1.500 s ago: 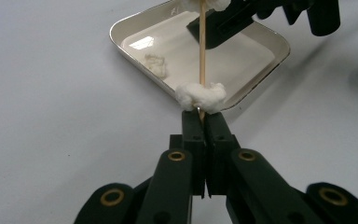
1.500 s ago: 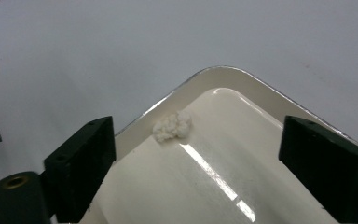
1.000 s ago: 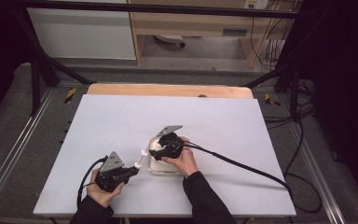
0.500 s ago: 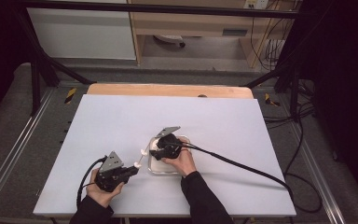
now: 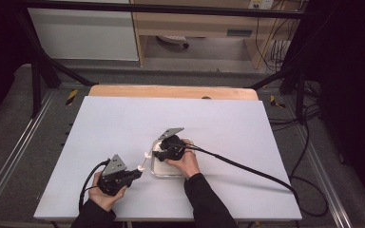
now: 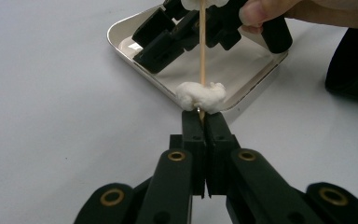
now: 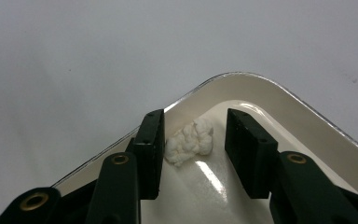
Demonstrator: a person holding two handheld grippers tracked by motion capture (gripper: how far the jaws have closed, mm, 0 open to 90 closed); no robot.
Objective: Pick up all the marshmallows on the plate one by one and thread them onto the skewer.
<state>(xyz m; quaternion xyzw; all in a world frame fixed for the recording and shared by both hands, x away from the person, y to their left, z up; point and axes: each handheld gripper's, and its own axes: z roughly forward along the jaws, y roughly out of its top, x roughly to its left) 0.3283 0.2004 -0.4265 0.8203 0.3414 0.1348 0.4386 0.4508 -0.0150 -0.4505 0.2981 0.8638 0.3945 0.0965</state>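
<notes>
Right, your left gripper (image 6: 200, 122) has its jaws pressed together on the near end of a thin wooden skewer (image 6: 202, 51), with one white marshmallow piece (image 6: 201, 95) already threaded just above the tips. The skewer's long axis runs straight away from that gripper, over the rim of the tray (image 6: 121, 41) and toward your right gripper (image 6: 168, 35), which hangs over the tray. That right gripper (image 7: 195, 151) has just been closing, yet its jaws stand apart: a second white piece (image 7: 190, 141) lies between them on the tray floor, close against one jaw and clear of the other, so nothing is pinched there. From above, the tray (image 5: 155, 169) sits under your right hand (image 5: 186, 161), with your left hand (image 5: 105, 194) off to the tray's left and nearer you. By my reading, the loose piece is the right gripper's to take; the skewer's free end points its way.
</notes>
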